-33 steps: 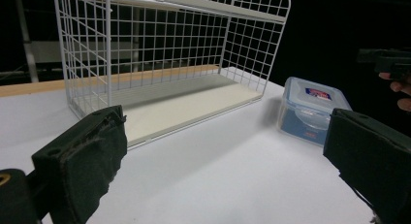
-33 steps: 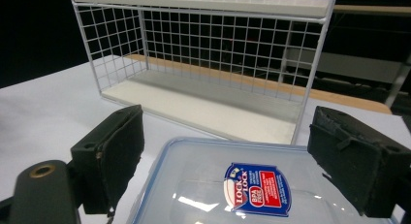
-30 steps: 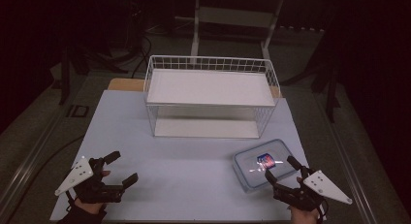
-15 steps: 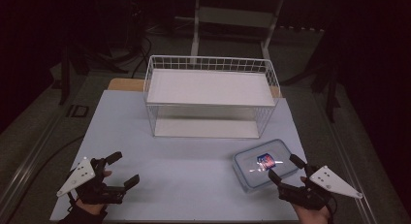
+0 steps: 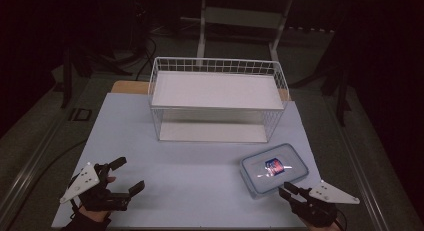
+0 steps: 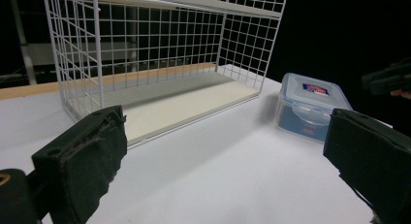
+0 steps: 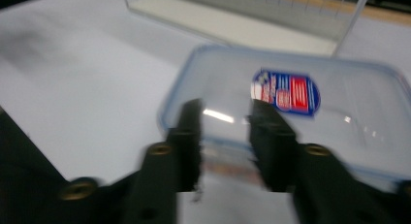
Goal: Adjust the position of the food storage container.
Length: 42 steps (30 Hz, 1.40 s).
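- Left gripper (image 5: 125,177), seen from the high view, sits at the near left of the white table (image 5: 200,171) with its jaws spread wide; the right gripper (image 5: 290,188) lies at the near right, its tips just beside the near edge of a clear lidded container (image 5: 274,168). A white wire rack (image 5: 216,98) stands farther back.
- From the left gripper view, the rack (image 6: 160,64) is ahead and the container (image 6: 310,105) (blue-rimmed, red-and-blue label) sits to its right.
- From the right gripper view, which is blurred, the jaws appear only narrowly parted, holding nothing, right at the container (image 7: 310,107).
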Motion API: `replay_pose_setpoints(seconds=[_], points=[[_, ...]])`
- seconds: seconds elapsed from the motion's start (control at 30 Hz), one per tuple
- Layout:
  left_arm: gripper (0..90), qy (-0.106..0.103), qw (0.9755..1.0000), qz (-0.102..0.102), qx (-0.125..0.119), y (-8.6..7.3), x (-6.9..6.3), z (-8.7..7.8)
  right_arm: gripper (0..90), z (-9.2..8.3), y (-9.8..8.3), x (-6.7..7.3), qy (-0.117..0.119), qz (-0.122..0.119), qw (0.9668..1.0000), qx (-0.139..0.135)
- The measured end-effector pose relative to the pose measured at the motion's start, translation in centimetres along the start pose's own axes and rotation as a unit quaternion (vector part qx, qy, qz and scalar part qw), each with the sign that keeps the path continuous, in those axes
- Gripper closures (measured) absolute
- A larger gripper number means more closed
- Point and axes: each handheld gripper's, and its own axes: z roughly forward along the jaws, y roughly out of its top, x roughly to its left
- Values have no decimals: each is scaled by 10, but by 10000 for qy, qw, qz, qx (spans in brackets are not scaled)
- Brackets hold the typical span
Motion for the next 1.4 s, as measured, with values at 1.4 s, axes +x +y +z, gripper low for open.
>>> replay_pose_setpoints(seconds=[1.4], points=[[19, -29, 10000, 37, 35, 0, -1, 1, 898, 83, -1, 6, 678, -673, 9875, 1257]])
